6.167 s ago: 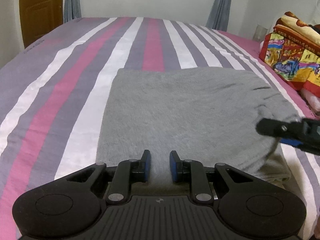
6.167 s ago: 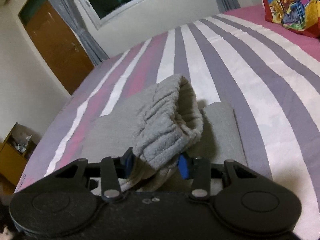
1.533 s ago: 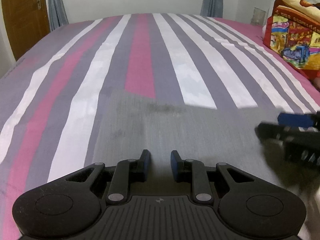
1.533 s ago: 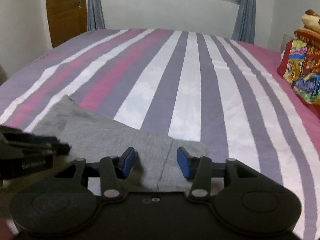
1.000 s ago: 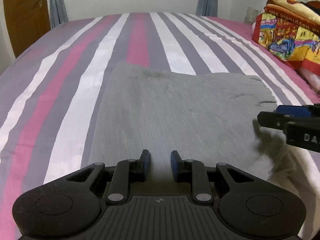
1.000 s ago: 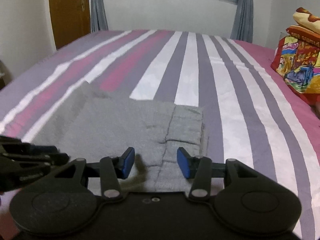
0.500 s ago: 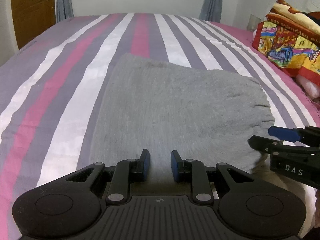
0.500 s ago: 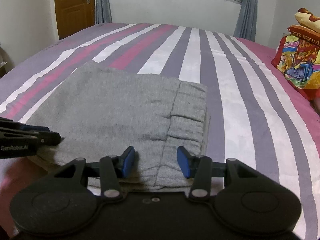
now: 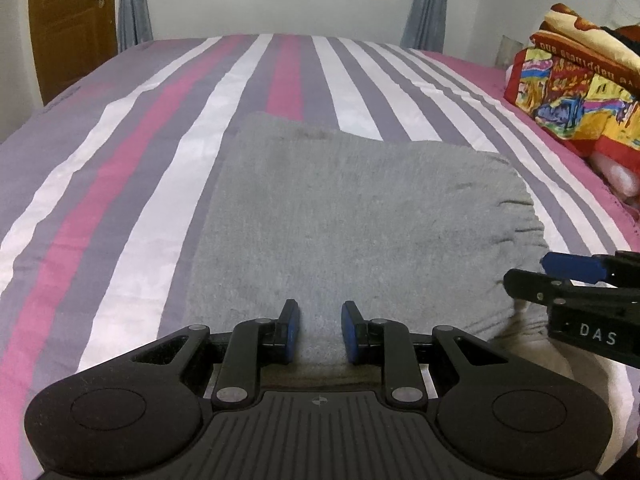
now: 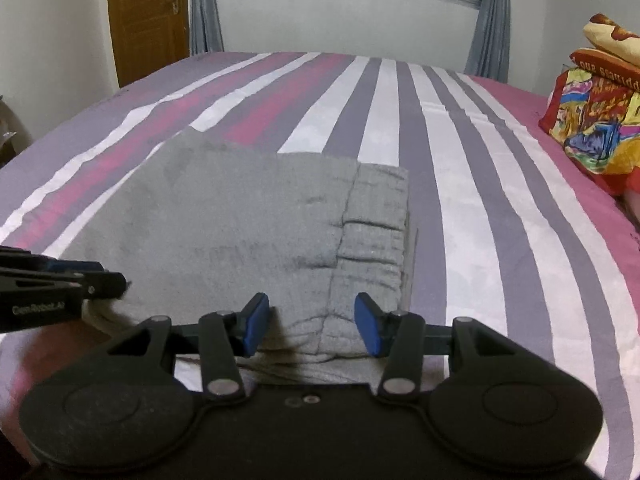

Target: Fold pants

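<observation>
1. The pants [image 9: 360, 216] are seen lying on the bed [image 9: 132, 184] as a grey, roughly square stack, with the waistband [image 10: 372, 240] along the right edge and a second layer showing under the near edge.
2. The left gripper [image 9: 320, 326] is held over the near edge of the pants, jaws a little apart; cloth is seen in the gap, but whether it is pinched cannot be told.
3. The right gripper [image 10: 312, 322] is held over the near right corner, by the waistband, with its jaws open; cloth lies between the pads but is not pressed by them.
4. The step in hand is judged to be the end of a fold (the stack lies flat and fairly even), with both grippers at its near edge.
5. Either a further fold or a release is judged to be called for next: for a fold, the near edge would have to be gripped by both grippers through all layers and carried to the far edge.
6. The bulky waistband is judged likely to slip or bunch if it is caught unevenly.
</observation>
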A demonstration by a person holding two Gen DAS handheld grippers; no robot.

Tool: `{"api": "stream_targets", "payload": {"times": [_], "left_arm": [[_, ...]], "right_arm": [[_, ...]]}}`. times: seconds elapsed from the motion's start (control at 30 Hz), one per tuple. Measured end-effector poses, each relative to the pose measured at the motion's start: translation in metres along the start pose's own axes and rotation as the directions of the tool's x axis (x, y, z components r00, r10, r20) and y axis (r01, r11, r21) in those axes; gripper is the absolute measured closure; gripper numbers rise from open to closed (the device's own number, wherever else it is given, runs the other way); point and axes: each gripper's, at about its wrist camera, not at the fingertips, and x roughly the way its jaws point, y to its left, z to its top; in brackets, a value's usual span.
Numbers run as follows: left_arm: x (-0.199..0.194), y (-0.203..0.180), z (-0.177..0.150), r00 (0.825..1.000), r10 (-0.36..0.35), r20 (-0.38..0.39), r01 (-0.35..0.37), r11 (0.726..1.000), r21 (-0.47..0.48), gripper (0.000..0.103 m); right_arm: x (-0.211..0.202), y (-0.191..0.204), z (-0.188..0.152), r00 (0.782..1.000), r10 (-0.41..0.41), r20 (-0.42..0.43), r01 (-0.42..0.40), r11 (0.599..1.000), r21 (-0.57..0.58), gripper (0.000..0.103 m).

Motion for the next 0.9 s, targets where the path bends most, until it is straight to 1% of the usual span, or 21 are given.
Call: {"api": "stream_targets", "payload": {"times": [0.1,0.23,0.37,0.6,0.7,0.83,0.9], "left_arm": [[0.0,-0.001,0.001,1.0,0.003,-0.006,-0.003,1.0,-0.001,0.079],[-0.008,0.0,0.003,1.0,0.011,0.005,-0.012,1.0,0.002,0.079],[-0.013,0.006,0.008,0.999,0.03,0.017,-0.03,1.0,-0.001,0.079],[-0.009,0.02,0.016,0.998,0.061,0.026,-0.06,0.998,-0.027,0.079],[0.0,0.024,0.012,0.998,0.068,0.007,-0.068,0.997,-0.044,0.079],[0.003,0.018,0.006,0.997,0.081,0.015,-0.081,0.997,0.002,0.079],[0.001,0.018,0.008,0.997,0.074,0.016,-0.074,0.997,-0.004,0.079]], "right_arm": [[0.002,0.001,0.002,1.0,-0.004,-0.008,0.004,1.0,-0.003,0.055],[-0.007,-0.002,0.005,1.0,0.008,-0.004,-0.008,1.0,0.021,0.054],[-0.017,-0.007,0.011,1.0,-0.001,0.024,0.0,0.998,0.056,0.039],[-0.017,-0.015,0.016,0.999,-0.012,0.031,0.009,0.997,0.082,0.039],[-0.007,-0.017,0.01,1.0,-0.024,-0.002,0.024,0.996,0.086,0.039],[0.002,-0.021,0.001,0.999,-0.02,-0.034,0.023,0.995,0.099,0.039],[0.001,-0.023,0.002,0.999,-0.014,-0.031,0.018,0.994,0.109,0.038]]}}
